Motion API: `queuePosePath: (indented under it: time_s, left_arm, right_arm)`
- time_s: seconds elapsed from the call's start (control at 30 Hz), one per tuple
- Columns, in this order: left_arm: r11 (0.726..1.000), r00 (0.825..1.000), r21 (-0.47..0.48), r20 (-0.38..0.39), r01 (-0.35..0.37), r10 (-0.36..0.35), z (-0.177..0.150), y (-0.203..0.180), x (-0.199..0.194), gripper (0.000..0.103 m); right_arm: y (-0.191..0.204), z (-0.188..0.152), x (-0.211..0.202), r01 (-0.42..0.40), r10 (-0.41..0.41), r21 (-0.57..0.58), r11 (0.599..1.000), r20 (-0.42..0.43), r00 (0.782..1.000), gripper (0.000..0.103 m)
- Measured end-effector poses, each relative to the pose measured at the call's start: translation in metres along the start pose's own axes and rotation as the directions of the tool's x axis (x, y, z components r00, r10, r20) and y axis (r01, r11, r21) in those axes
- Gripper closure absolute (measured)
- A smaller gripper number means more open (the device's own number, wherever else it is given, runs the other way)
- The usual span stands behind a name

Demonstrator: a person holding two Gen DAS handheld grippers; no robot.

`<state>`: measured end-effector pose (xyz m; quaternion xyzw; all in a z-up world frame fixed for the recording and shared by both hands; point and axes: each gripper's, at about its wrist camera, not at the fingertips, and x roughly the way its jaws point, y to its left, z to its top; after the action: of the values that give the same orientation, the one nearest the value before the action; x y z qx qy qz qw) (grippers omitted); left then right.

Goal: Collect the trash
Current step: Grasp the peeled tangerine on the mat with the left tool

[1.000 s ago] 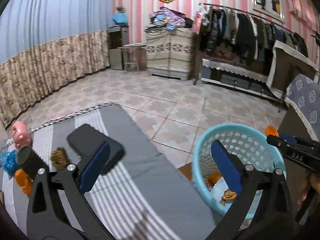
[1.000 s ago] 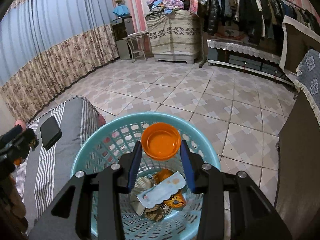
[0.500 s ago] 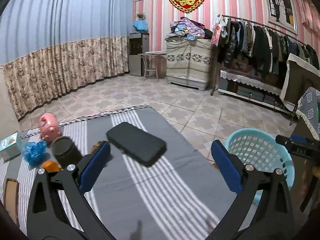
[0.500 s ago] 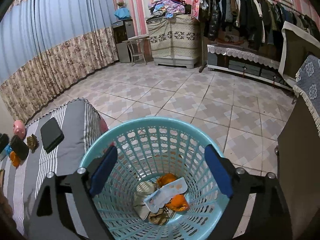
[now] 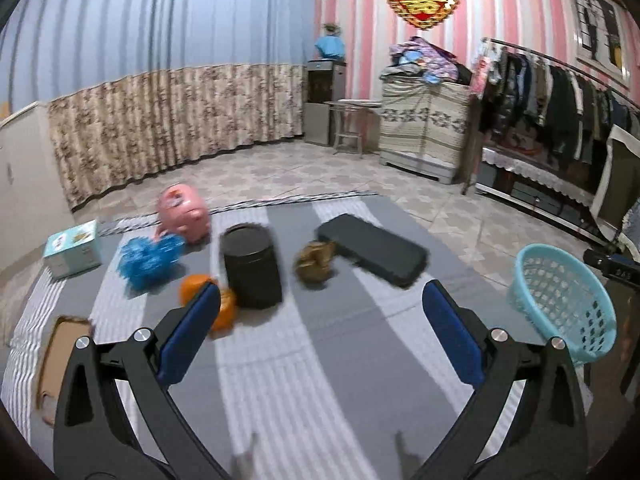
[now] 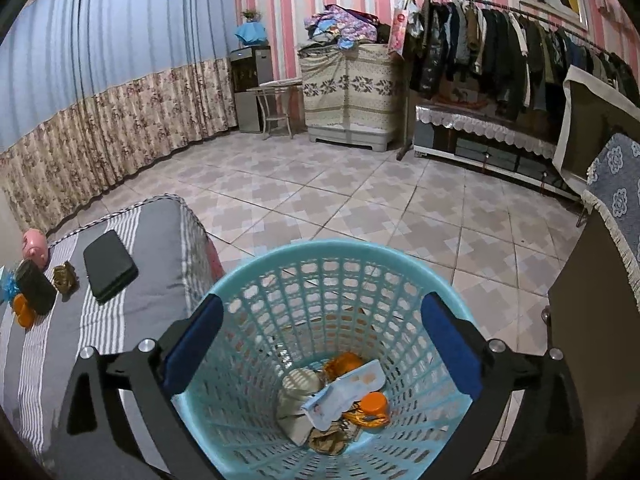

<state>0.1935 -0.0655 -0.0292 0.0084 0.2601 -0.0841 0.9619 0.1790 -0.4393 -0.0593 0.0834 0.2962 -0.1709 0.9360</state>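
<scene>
My left gripper (image 5: 320,332) is open and empty above the grey striped bed (image 5: 340,360). Ahead of it lie orange peel pieces (image 5: 200,292), a crumpled brown wrapper (image 5: 314,262), a blue scrunched ball (image 5: 148,258) and a torn cardboard piece (image 5: 60,356). My right gripper (image 6: 320,336) is open and empty over the light-blue trash basket (image 6: 280,264), which holds an orange cup (image 6: 374,402), paper and wrappers. The basket also shows at the right in the left wrist view (image 5: 560,300).
On the bed stand a black cylindrical jar (image 5: 250,264), a black phone (image 5: 372,250), a pink piggy bank (image 5: 184,214) and a small teal box (image 5: 72,248). A dark cabinet (image 6: 592,320) stands right of the basket. Tiled floor lies beyond.
The right gripper opened and dropped the orange cup into the basket. The left gripper swung left from the basket toward the items on the bed.
</scene>
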Motion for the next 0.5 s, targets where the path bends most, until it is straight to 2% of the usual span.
queuePosePath:
  time_s: [0.17,0.37,0.5]
  left_arm:
    - [0.997,0.999,-0.056,-0.013,-0.054,0.053,-0.012,0.046,-0.008,0.005]
    - [0.988,0.992,-0.106,-0.061,-0.113,0.107,-0.03,0.104,-0.014,0.005]
    - [0.975,0.978,-0.103,-0.083,-0.198,0.19,-0.04,0.14,-0.019,0.005]
  right_arm:
    - [0.033,-0.007,-0.004,-0.028,0.028,-0.058,0.998,0.001,1.0,0.005]
    - [0.077,-0.023,-0.008,-0.114,0.109,-0.138,0.984,-0.041,0.993,0.005]
    - [0.104,-0.032,-0.01,-0.171,0.16,-0.163,0.972,-0.075,0.984,0.005]
